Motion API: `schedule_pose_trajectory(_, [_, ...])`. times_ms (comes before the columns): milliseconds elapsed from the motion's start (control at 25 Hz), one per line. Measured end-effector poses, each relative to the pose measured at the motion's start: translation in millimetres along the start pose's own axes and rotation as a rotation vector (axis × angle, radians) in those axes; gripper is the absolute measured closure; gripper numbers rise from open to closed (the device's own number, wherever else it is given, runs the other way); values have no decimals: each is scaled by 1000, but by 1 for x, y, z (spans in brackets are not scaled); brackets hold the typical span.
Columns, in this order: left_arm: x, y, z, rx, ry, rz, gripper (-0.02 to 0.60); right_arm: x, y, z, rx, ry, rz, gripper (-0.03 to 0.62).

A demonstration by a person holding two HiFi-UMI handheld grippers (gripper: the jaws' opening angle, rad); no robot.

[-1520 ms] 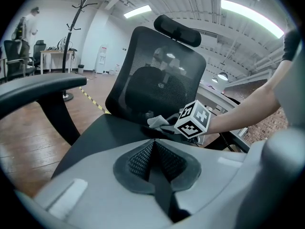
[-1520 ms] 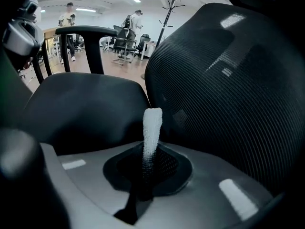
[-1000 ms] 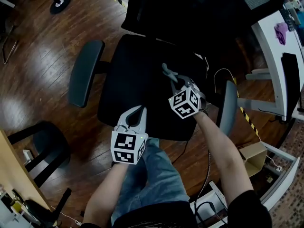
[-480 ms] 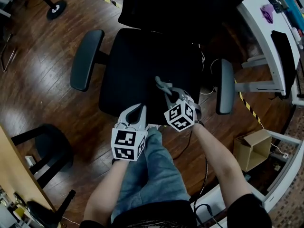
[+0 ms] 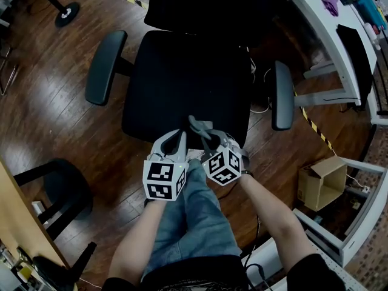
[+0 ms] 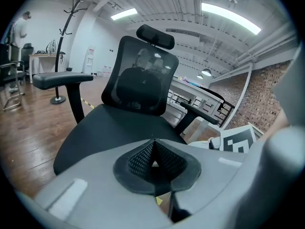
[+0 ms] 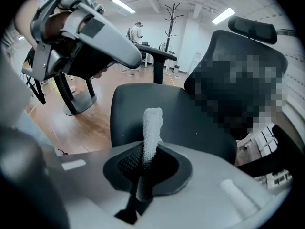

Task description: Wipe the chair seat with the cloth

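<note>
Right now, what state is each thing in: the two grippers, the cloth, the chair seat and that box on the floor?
left gripper: shut, holding nothing.
right gripper: shut on the cloth.
cloth: pinched, its free end sticking out past the gripper.
chair seat: bare, just ahead of both grippers.
cardboard box: open, on the floor.

Head view's dim for me: black chair seat (image 5: 182, 83) almost featureless, faint sheen on the wood floor (image 5: 42, 102). Both gripper views are brighter, lit by ceiling strip lights (image 6: 231, 17) (slight glare), fisheye-bent, dark vignetted corners, near foreground soft.
</note>
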State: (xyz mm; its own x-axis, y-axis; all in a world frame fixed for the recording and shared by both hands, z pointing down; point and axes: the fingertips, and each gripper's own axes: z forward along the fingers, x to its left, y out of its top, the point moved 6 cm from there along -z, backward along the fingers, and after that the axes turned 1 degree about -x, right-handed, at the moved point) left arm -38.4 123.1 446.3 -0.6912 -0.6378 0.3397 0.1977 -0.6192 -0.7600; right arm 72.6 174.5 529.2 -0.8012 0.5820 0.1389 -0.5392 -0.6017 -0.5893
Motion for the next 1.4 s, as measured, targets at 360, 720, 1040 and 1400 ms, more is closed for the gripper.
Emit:
schedule_pose_trajectory(360, [-12, -7, 0, 1, -9, 1, 577, 29, -7, -15, -30, 24, 6, 583])
schedule_pose_trajectory(720, [-23, 7, 15, -22, -23, -10, 577, -25, 11, -28, -69, -57, -10, 583])
schedule_pose_trajectory(1040, [-29, 45, 33, -68, -59, -11, 577, -136, 51, -15, -98, -207, 31, 583])
schedule_pose_trajectory(1400, [-20, 86, 76, -64, -48, -10, 577, -230, 64, 27, -33, -297, 86, 583])
